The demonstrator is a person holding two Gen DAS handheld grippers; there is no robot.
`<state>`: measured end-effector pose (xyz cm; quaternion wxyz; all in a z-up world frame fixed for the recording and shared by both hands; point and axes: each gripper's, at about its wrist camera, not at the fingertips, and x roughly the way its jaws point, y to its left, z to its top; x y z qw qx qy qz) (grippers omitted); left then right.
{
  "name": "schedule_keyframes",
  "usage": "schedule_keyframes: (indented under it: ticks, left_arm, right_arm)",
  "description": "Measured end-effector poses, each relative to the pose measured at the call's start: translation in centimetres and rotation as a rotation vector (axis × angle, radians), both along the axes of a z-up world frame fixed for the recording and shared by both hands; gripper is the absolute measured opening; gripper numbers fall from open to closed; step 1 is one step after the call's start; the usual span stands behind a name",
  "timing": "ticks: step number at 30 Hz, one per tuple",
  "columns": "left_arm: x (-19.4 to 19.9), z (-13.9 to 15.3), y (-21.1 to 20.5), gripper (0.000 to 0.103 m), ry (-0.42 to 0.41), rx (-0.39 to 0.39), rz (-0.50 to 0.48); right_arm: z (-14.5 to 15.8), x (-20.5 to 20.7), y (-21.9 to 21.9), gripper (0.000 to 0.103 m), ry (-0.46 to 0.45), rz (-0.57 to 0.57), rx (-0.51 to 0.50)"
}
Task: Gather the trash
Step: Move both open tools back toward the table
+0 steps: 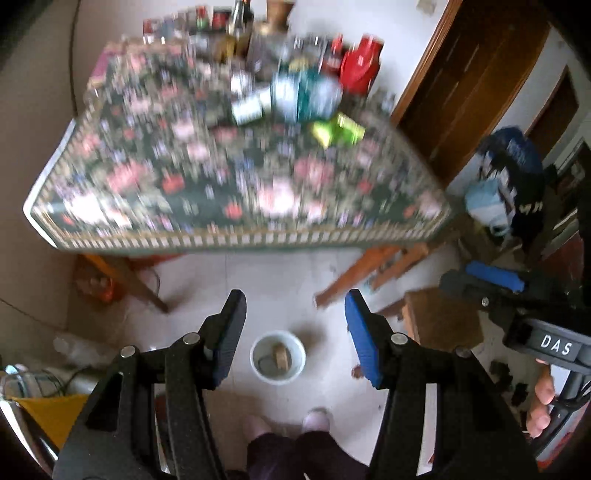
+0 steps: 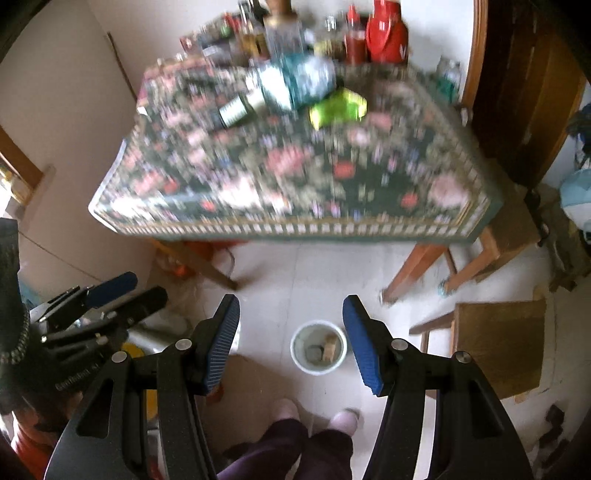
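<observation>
Left gripper (image 1: 295,306) & right gripper (image 2: 291,310) both spread, nothing btwn jaws. Small white bin (image 1: 277,357) on floor in front of person's feet, holding scraps. Green wrapper (image 2: 338,107) lies on floral table (image 2: 295,229) near bottles.

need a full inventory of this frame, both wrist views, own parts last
White round bin: 1, on the floor, scraps inside.
Floral-cloth table: 1, dark with pink flowers, beyond the bin.
Green packet: 1, lime, on the table.
Teal-and-white bag: 1, behind the packet.
Red jug: 1, table's far edge, among blurred bottles.
Wooden stool: 1, brown, right of the bin.
Slippered feet: 2, pale, near the bin.
Left gripper: open, empty.
Right gripper: open, empty.
</observation>
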<state>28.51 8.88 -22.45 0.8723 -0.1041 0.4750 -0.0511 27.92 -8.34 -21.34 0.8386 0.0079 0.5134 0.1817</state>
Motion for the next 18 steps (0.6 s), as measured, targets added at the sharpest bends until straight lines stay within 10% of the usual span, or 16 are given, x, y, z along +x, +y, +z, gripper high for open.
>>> schedule_keyframes:
  ticks: [18]
  left_arm:
    - [-1.1,15.1,1.6,0.058,-0.31,0.13,-0.07]
  right_arm:
    - [14.5,-2.0,1.2,0.061,-0.369,-0.065,0.025]
